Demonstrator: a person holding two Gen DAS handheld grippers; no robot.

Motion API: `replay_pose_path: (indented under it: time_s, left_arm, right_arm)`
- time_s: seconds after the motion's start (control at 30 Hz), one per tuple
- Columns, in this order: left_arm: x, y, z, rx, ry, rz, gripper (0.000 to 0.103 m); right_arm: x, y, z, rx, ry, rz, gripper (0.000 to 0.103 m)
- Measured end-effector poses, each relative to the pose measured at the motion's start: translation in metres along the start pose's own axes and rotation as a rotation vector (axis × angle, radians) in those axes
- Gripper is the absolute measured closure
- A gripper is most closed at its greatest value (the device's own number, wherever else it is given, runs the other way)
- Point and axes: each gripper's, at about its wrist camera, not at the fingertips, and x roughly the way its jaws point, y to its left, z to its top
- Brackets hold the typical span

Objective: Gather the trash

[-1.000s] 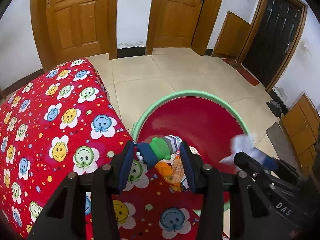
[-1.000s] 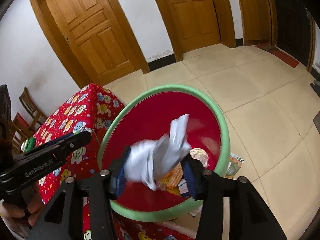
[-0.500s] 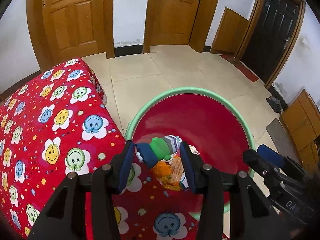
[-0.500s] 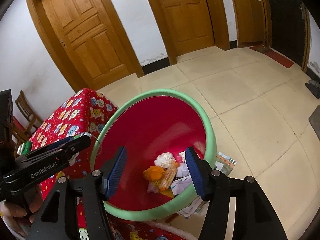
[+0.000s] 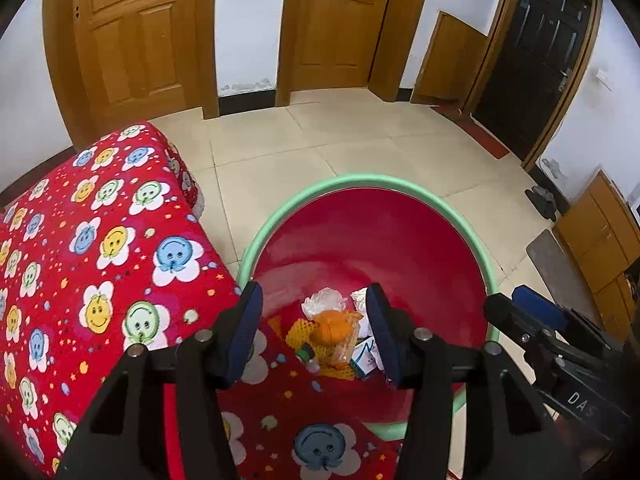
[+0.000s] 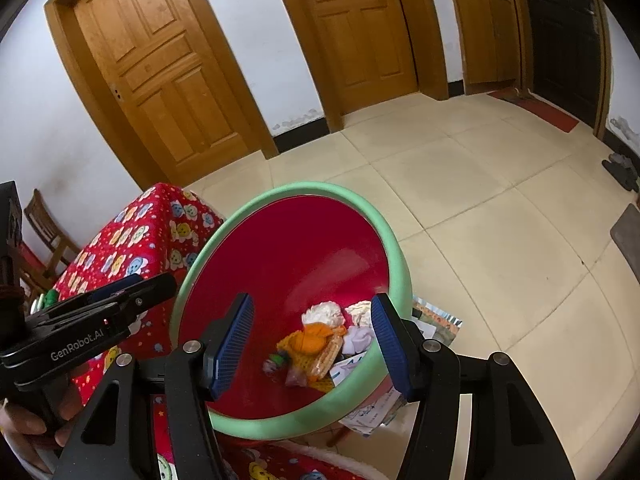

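Left tool (image 5: 314, 330) was opening, nothing between its pads. Right tool (image 6: 312, 344) was spread and empty too. Just past both tools' tips, the trash pile (image 6: 318, 342) sat at the bottom of the red basin (image 5: 368, 240), beside the red flower-print desk cover (image 5: 100, 248). Tiled floor (image 6: 480, 200) beyond, wooden doors (image 6: 160, 72) farthest.

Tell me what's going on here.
A person is collecting trash with two handheld grippers. Both the left gripper and the right gripper hover empty above the red plastic bin with a green rim; the left one's jaws are opening. Crumpled wrappers and tissue lie at the bin's bottom, beside the red flower-patterned tablecloth.
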Motion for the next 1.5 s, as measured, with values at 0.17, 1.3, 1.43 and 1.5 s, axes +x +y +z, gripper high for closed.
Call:
replay_pose_path:
  time_s: [0.17,1.3,1.43,1.5]
  left_arm:
    - [-0.015,0.008,-0.001,-0.019,-0.020,0.012,0.050]
    - [-0.200,0.118,-0.090,-0.281,-0.213,0.285,0.049]
    - [-0.222,0.131,-0.108,-0.322,-0.236,0.326,0.048]
    - [-0.231,0.136,-0.117,-0.335,-0.246,0.346,0.047]
  right_arm:
    - [-0.006,0.004,0.000,-0.006,-0.009,0.007,0.041]
    - [-0.089,0.137,-0.030,-0.220,-0.107,0.192,0.025]
    - [-0.096,0.155,-0.038,-0.252,-0.105,0.220,0.024]
    - [-0.100,0.165,-0.043,-0.272,-0.104,0.233,0.024]
